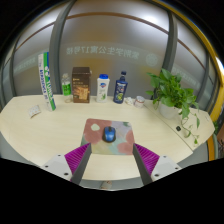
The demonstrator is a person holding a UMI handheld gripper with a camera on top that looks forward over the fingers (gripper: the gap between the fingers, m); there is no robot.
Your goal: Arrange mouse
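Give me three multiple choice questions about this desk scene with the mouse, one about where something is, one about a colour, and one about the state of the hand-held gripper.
1. Where is the mouse?
A. On the mouse pad, just ahead of the fingers
B. Beside the potted plant
C. On top of the brown box

2. What colour is the bottle standing at the far side of the table, right of the white bottle?
A. Red
B. Dark blue
C. Yellow

3. What state is the hand-held gripper in?
A. Shut on the mouse
B. Shut on the plant
C. Open, holding nothing

Answers:
1. A, since the mouse sits on the patterned pad just beyond the fingertips.
2. B, since the bottle next to the white one is dark blue with a pale label.
3. C, since the two fingers stand wide apart with nothing pressed between them.
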